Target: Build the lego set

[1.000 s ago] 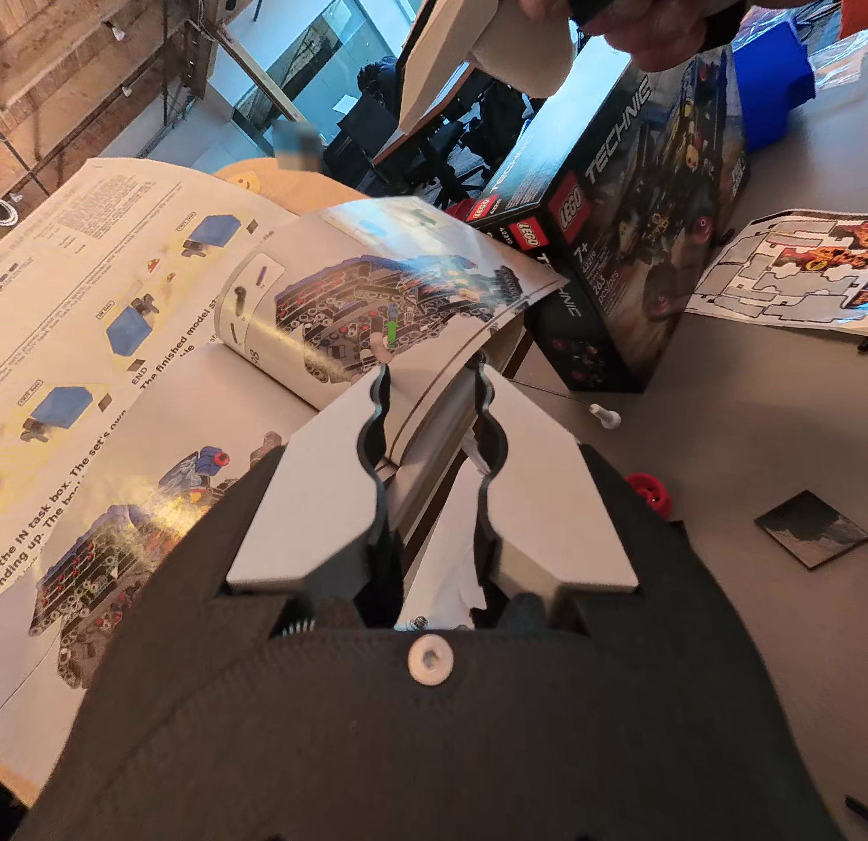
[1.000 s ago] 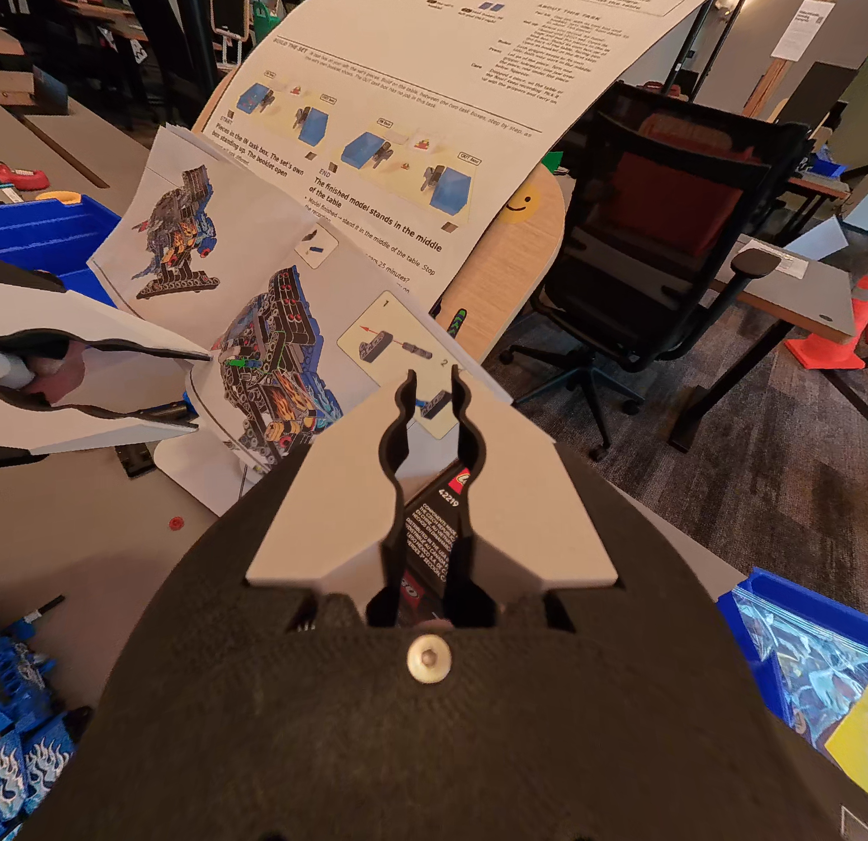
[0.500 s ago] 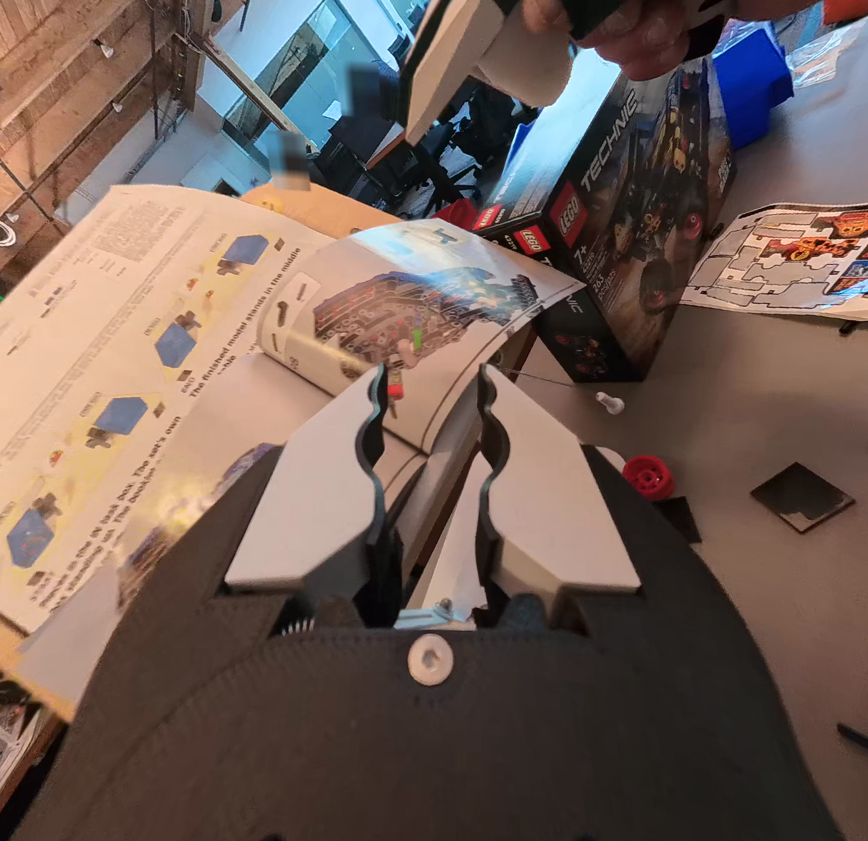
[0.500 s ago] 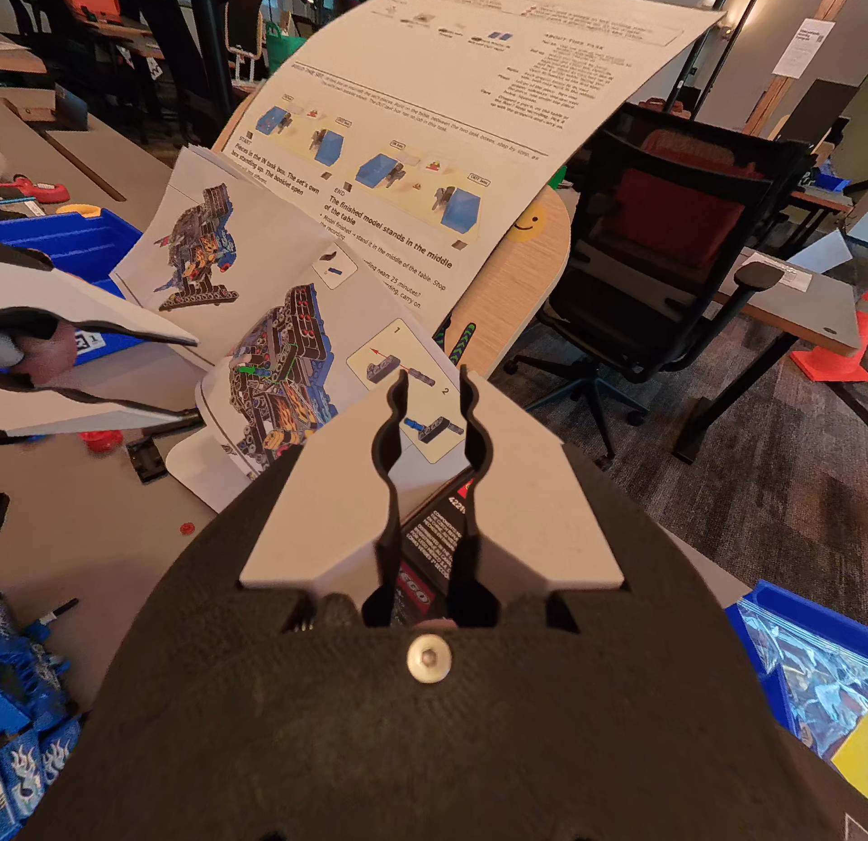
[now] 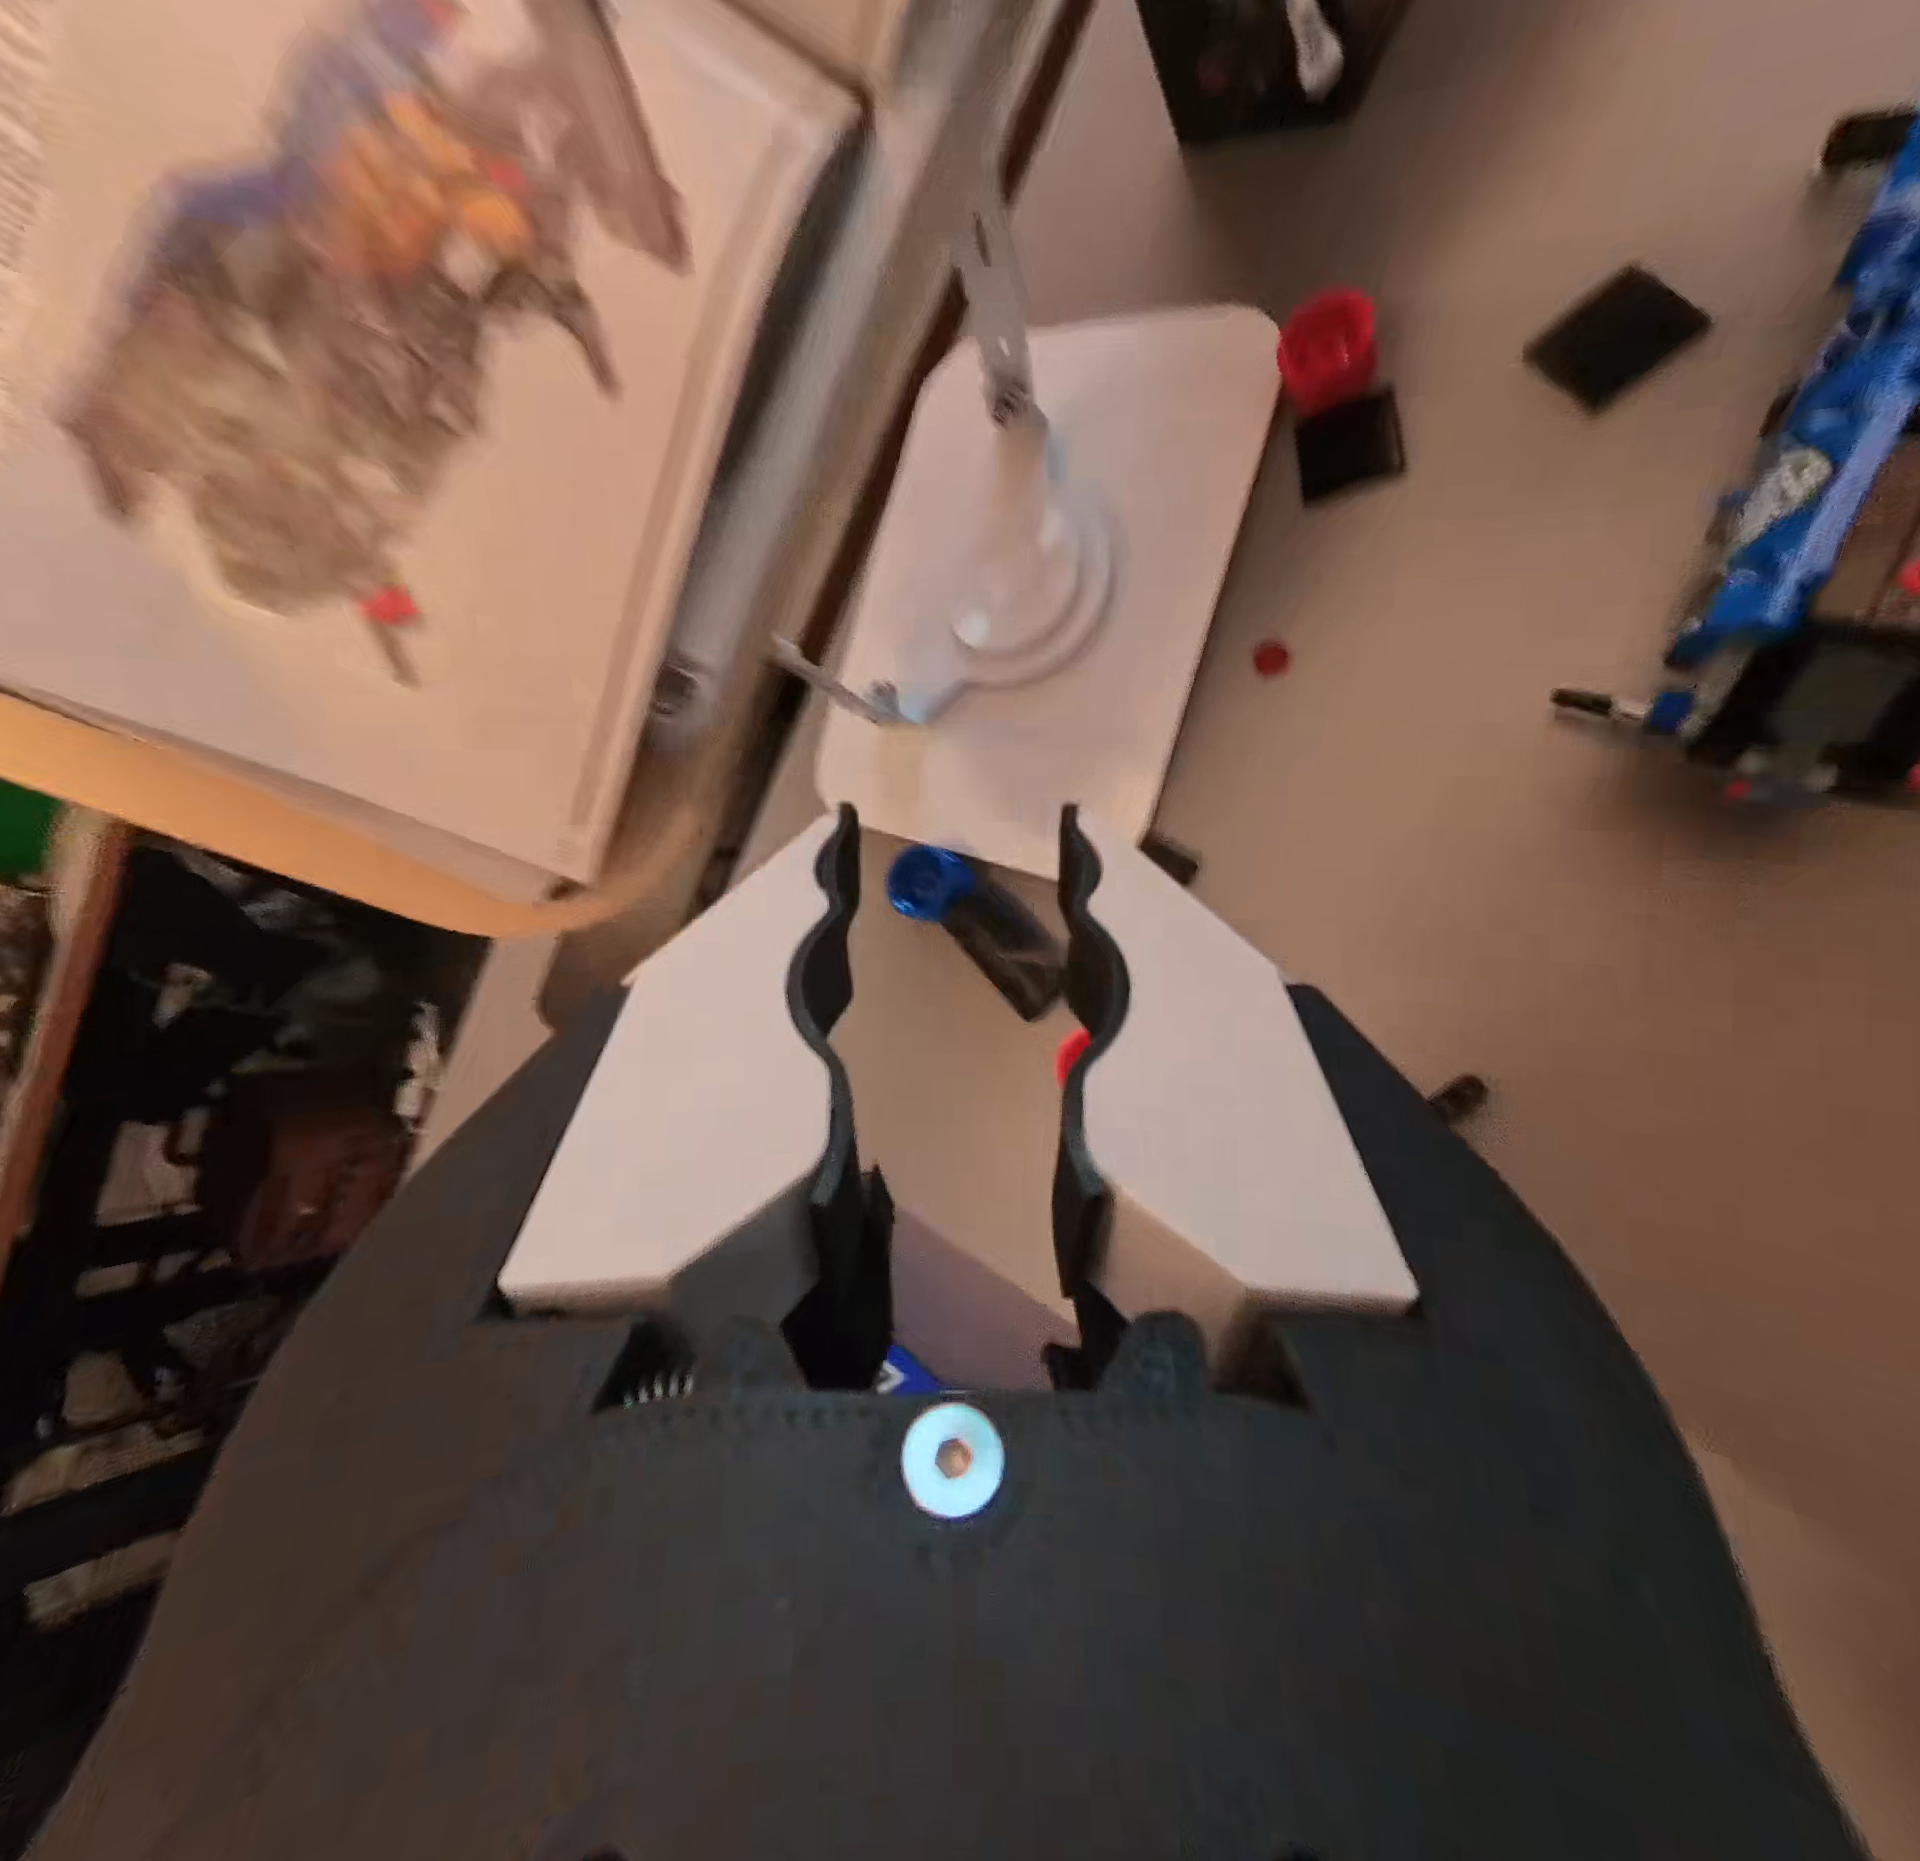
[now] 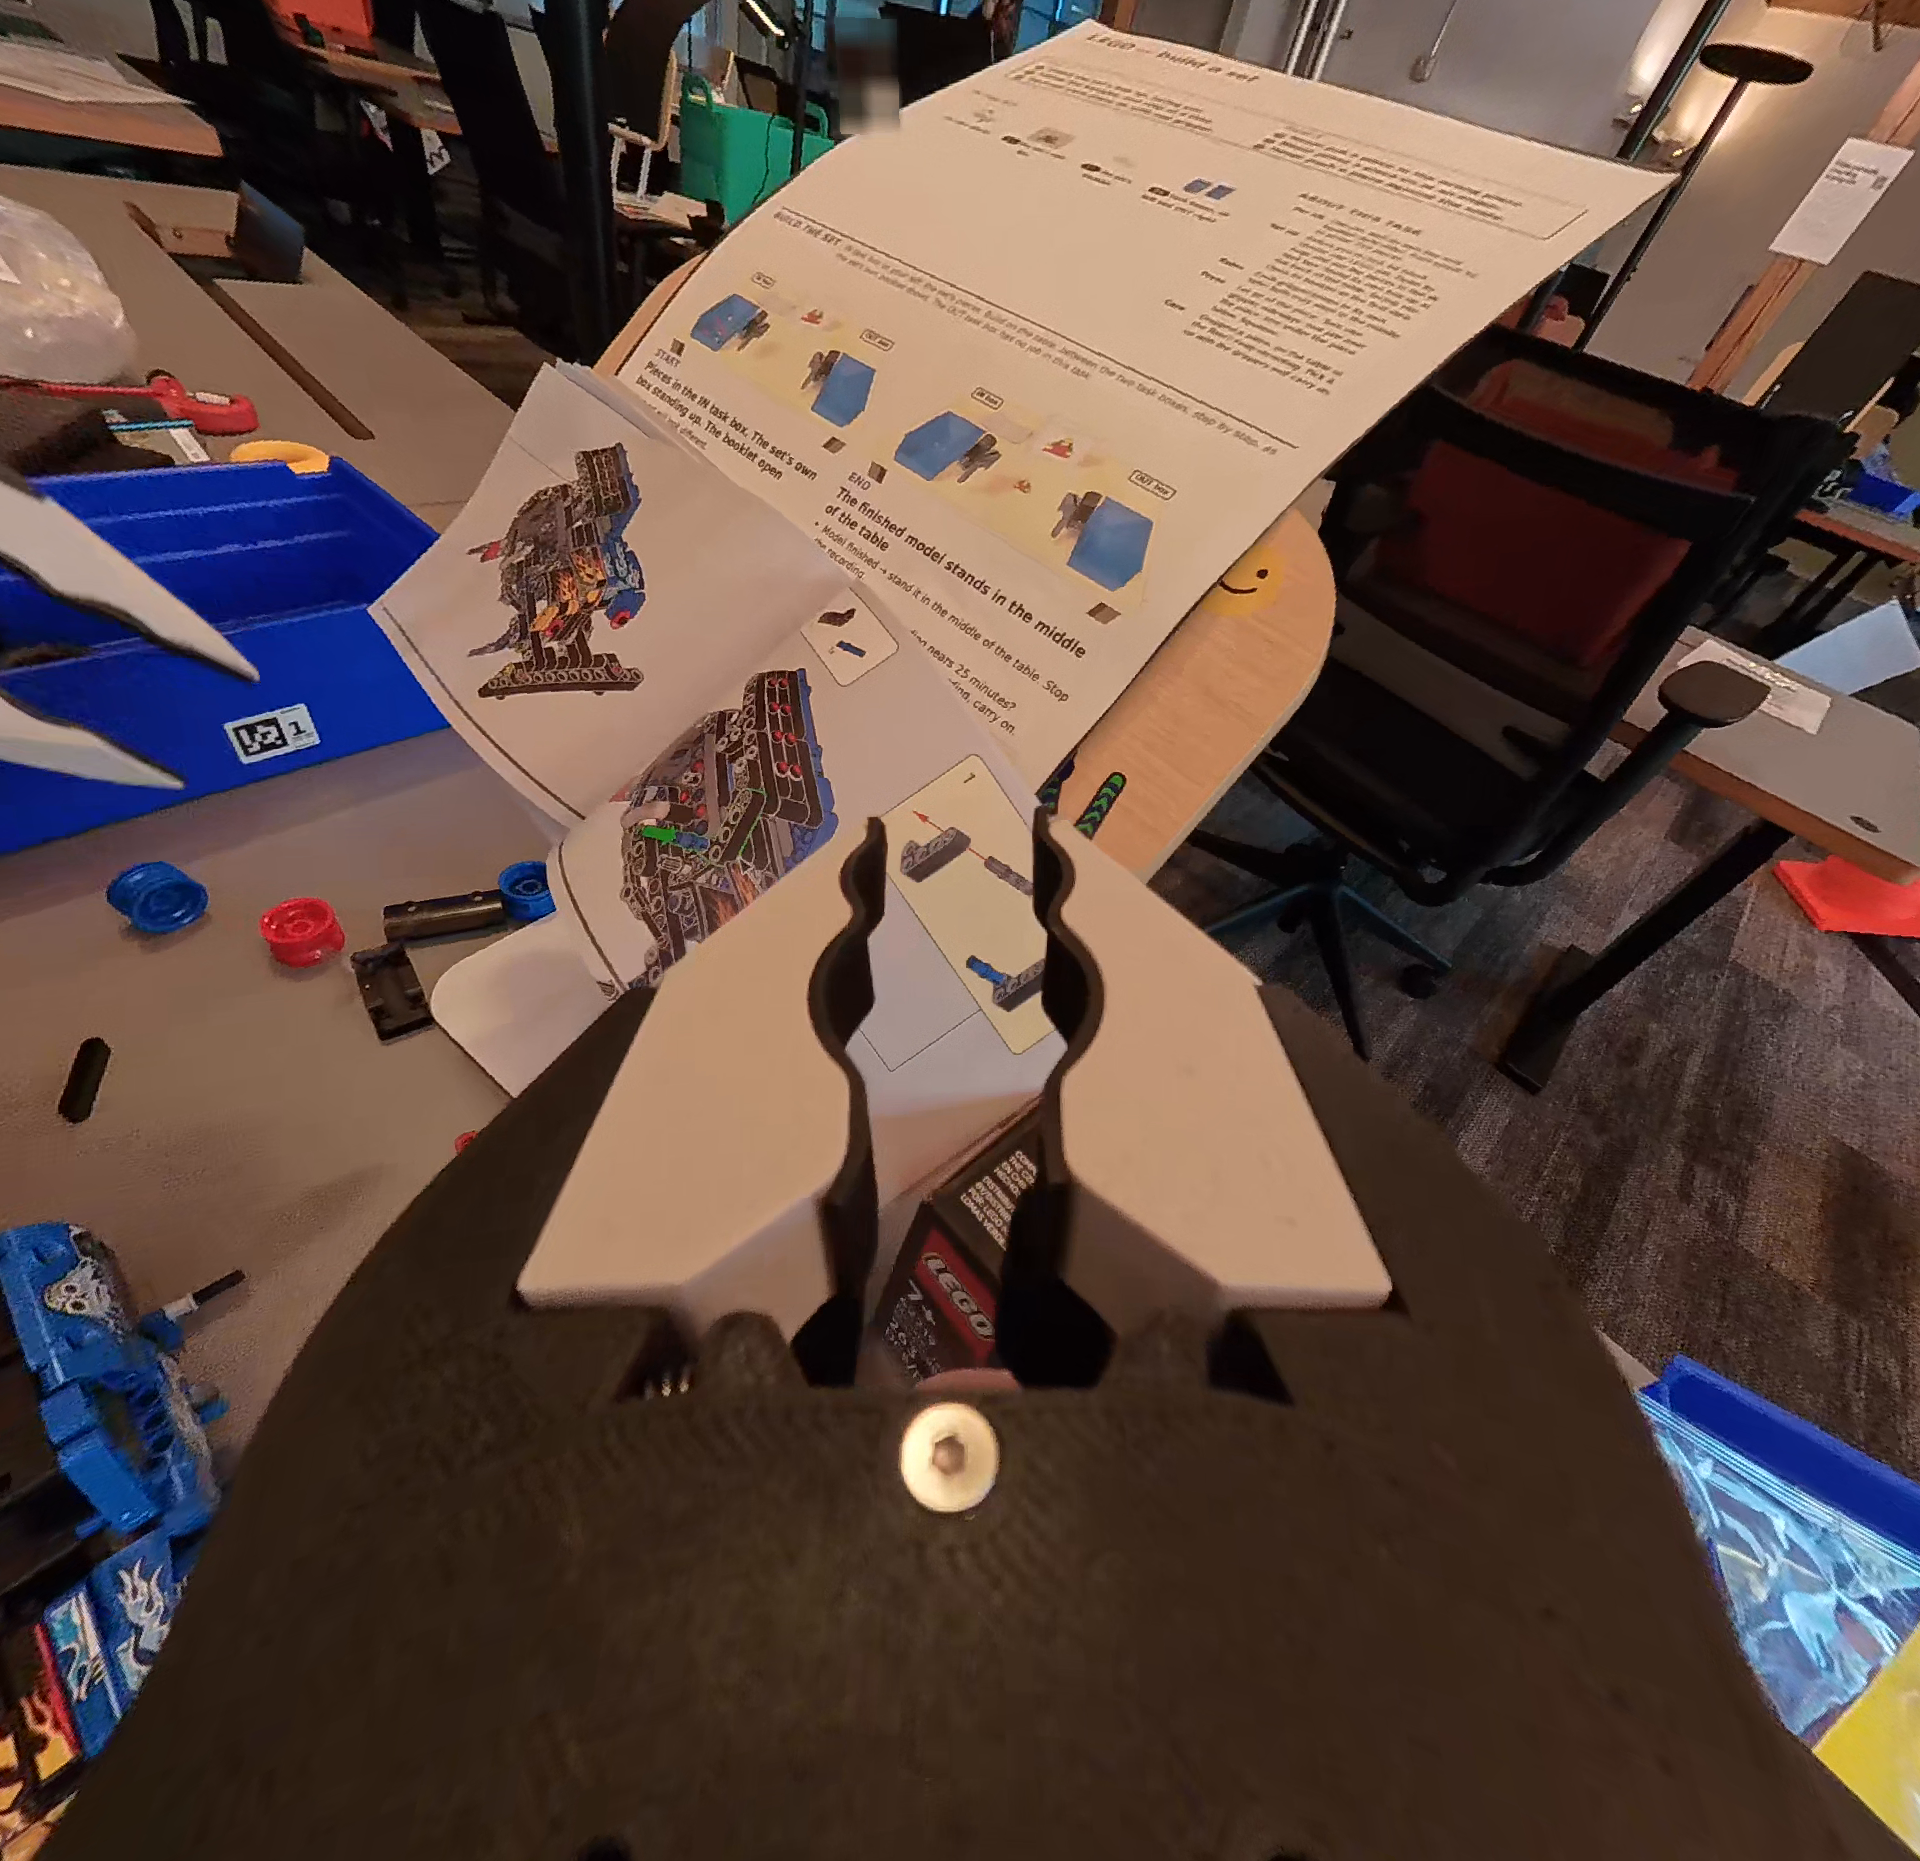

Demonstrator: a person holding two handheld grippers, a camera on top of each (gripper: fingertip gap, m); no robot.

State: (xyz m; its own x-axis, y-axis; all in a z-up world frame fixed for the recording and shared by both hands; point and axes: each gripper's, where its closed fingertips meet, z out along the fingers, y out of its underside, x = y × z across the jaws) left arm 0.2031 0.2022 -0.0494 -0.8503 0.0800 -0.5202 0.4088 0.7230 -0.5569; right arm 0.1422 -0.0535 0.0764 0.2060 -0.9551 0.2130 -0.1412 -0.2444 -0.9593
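Left wrist view: your left gripper (image 5: 956, 855) points down at the matte grey tabletop (image 5: 1507, 980), fingers apart, nothing between them. A blue wheel hub (image 5: 920, 879) on a black cylindrical piece (image 5: 1013, 944) lies just past the tips. Beyond sits a white rounded-square stand base (image 5: 1174, 461), a red wheel hub (image 5: 1325, 355) at its corner. Blurred instruction booklet (image 5: 343, 357) at left; blue-and-black lego model (image 5: 1808, 585) at right.

Right wrist view: your right gripper (image 6: 956, 845) hovers over the glossy lego box (image 6: 961, 1261), fingers apart, empty. The open booklet is propped directly ahead. Blue bin (image 6: 208, 606) at left, loose hubs in front of it.
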